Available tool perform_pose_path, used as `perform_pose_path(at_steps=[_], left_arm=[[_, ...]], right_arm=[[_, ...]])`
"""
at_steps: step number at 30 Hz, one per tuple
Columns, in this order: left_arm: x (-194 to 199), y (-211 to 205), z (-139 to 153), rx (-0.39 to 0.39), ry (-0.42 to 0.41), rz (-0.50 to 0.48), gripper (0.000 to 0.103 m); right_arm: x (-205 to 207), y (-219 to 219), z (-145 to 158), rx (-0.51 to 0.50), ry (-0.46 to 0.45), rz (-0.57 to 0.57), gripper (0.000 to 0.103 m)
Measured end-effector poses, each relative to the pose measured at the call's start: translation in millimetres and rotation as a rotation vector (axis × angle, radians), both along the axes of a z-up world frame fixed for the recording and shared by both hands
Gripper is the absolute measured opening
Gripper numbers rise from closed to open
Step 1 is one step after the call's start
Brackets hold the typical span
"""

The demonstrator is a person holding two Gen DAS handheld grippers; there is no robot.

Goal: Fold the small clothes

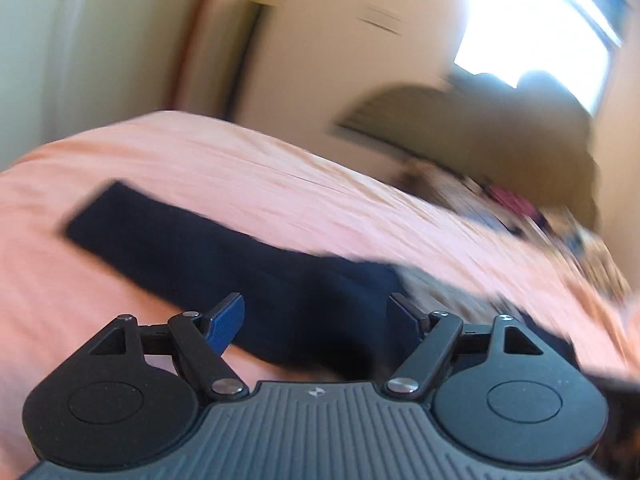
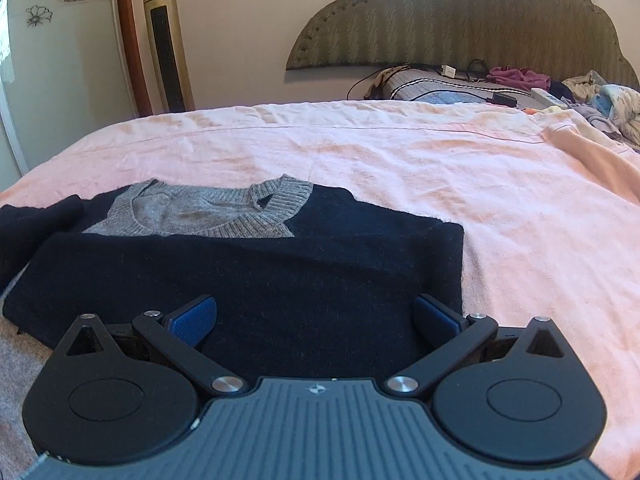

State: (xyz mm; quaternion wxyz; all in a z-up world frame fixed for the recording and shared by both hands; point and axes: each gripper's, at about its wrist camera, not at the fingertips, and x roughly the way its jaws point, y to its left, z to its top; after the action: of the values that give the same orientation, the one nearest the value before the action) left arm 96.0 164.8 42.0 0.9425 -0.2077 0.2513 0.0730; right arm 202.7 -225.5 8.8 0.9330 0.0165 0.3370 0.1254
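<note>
A small navy sweater (image 2: 256,276) with a grey knit collar (image 2: 224,208) lies on the pink bed sheet (image 2: 440,168), its lower part folded up across the body. My right gripper (image 2: 316,316) hovers open just over the folded navy panel, nothing between its blue pads. In the blurred left wrist view, a long navy sleeve or strip of the sweater (image 1: 192,248) stretches across the sheet (image 1: 200,160). My left gripper (image 1: 316,320) is open above that cloth, and its pads grip nothing.
A padded olive headboard (image 2: 460,16) stands at the far end. Pillows, cables and a heap of clothes (image 2: 592,96) lie at the back right. A gold tower fan (image 2: 166,40) stands by the wall at the left. Grey fabric (image 2: 16,380) shows at the lower left.
</note>
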Motion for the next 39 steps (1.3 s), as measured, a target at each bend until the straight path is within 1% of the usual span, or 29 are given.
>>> perform_pose_path(at_steps=[1,2,4,6,8,10,11,12,13,14,15,16,17,18,20,24,27,28,30,31,32,33,34,35,36,37,39], left_arm=[[0,21,0,-0.023,0.008,0.054,0.078],[2,46,1,-0.046,0.022,0.128,0.078],[5,79,0,-0.079,0.042,0.205,0.078],[13,103,-5,-0.129,0.076,0.230,0.078],[24,118,-14,-0.205,0.113,0.239,0.077],[30,128,-27,-0.290,0.118,0.247,0.077],[32,128,-29,-0.293,0.096,0.258,0.076],[36,127,-30,-0.288,0.089,0.263,0.073],[41,126,-31,-0.284,0.094,0.267,0.055],[46,127,-33,-0.281,0.110,0.276,0.022],[52,129,-36,-0.286,0.135,0.286,0.007],[56,132,-39,-0.303,0.141,0.290,0.006],[56,133,-38,-0.302,0.125,0.301,0.005],[55,132,-33,-0.275,0.109,0.307,0.005],[50,125,-16,-0.195,0.051,0.302,0.005],[37,107,33,-0.066,-0.084,0.289,0.005],[31,75,77,0.034,-0.205,0.228,0.005],[29,57,90,0.076,-0.244,0.182,0.005],[27,14,107,0.146,-0.299,0.062,0.005],[27,-15,111,0.176,-0.319,-0.022,0.005],[27,-39,112,0.189,-0.325,-0.099,0.005],[29,-65,109,0.183,-0.316,-0.200,0.006],[34,-93,101,0.163,-0.278,-0.326,0.007],[39,-115,93,0.151,-0.228,-0.428,0.009],[42,-137,81,0.147,-0.175,-0.506,0.009],[42,-149,70,0.144,-0.139,-0.536,0.010],[35,-155,50,0.104,-0.087,-0.537,0.012]], right_arm=[[0,-1,0,0.008,-0.001,-0.003,0.103],[1,-2,1,0.013,-0.001,-0.005,0.103],[1,-2,1,0.015,-0.001,-0.006,0.103],[1,-3,1,0.016,-0.002,-0.006,0.103],[1,-3,1,0.019,-0.002,-0.007,0.103],[1,-3,1,0.021,-0.002,-0.007,0.103],[1,-3,1,0.022,-0.002,-0.007,0.103],[1,-4,1,0.025,-0.002,-0.007,0.103],[1,-4,2,0.031,-0.002,-0.008,0.103],[1,-5,2,0.037,-0.002,-0.009,0.103],[1,-6,2,0.041,-0.002,-0.009,0.103],[1,-6,2,0.046,-0.002,-0.010,0.103],[1,-7,2,0.051,-0.003,-0.011,0.103],[1,-7,2,0.053,-0.003,-0.012,0.103],[1,-7,2,0.055,-0.004,-0.012,0.103],[0,-8,2,0.062,-0.005,-0.013,0.103],[0,-8,2,0.068,-0.005,-0.014,0.103],[0,-8,2,0.070,-0.006,-0.015,0.103],[0,-9,2,0.077,-0.006,-0.016,0.103],[0,-9,2,0.081,-0.007,-0.017,0.103],[0,-10,2,0.085,-0.007,-0.017,0.103],[0,-11,2,0.094,-0.008,-0.018,0.103],[0,-13,2,0.104,-0.008,-0.019,0.103],[0,-15,2,0.120,-0.009,-0.021,0.103],[0,-17,2,0.137,-0.010,-0.023,0.103],[-1,-20,2,0.159,-0.011,-0.025,0.103],[-1,-26,2,0.199,-0.013,-0.031,0.103]])
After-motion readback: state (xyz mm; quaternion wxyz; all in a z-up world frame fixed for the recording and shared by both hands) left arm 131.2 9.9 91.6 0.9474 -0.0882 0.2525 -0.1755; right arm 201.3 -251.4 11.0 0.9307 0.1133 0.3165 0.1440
